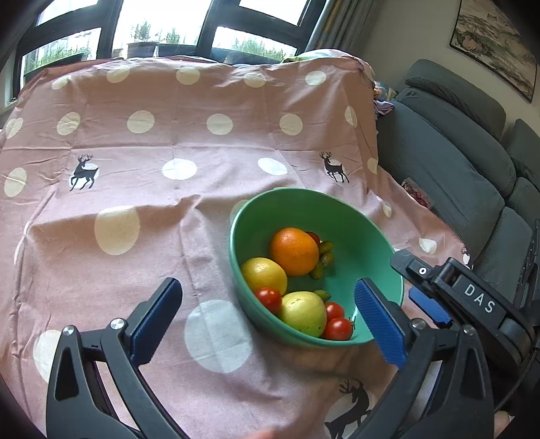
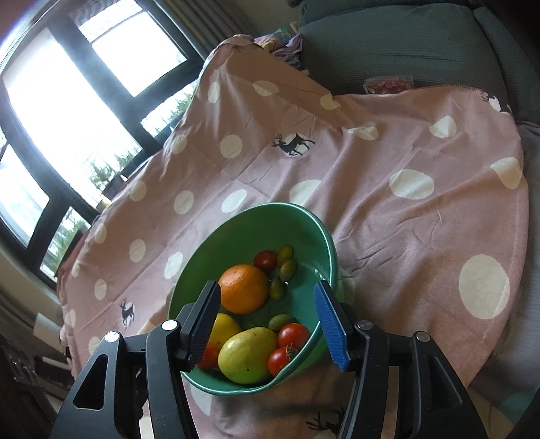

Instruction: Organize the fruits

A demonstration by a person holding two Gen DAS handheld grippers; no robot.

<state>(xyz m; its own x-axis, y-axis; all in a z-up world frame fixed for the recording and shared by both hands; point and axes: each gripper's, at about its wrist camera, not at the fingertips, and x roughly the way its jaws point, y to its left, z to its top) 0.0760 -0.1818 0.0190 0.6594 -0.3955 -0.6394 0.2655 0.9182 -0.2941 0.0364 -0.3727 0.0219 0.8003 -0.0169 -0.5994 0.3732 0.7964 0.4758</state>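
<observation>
Here, the left gripper [image 1: 270, 319] stands with its blue-padded jaws spread wide and nothing held between them, one pad over the pink dotted cloth [image 1: 135, 141] and the other hanging at the near rim of the green bowl [image 1: 357, 209], though contact there cannot be told. The right gripper [image 2: 270, 317] hangs just above the same bowl [image 2: 256, 219] with its jaws partly apart and empty, framing the fruit below without pressing on any of it. In the bowl lie an orange [image 1: 294, 250], a yellow lemon-like fruit [image 1: 264, 275], a yellow-green fruit [image 1: 303, 317], several red tomatoes [image 1: 337, 328] and a few small green fruits [image 1: 325, 259], all heaped toward the near side. The bowl sits on the cloth-draped table, toward its near right part as the left wrist view has it; a wide stretch of bare cloth runs left of it and beyond it to the far edge under the window [image 1: 162, 20]. To the right the cloth falls away beside a grey sofa [image 1: 449, 158], and the right gripper's black body [image 1: 472, 297] crowds in at that side.
</observation>
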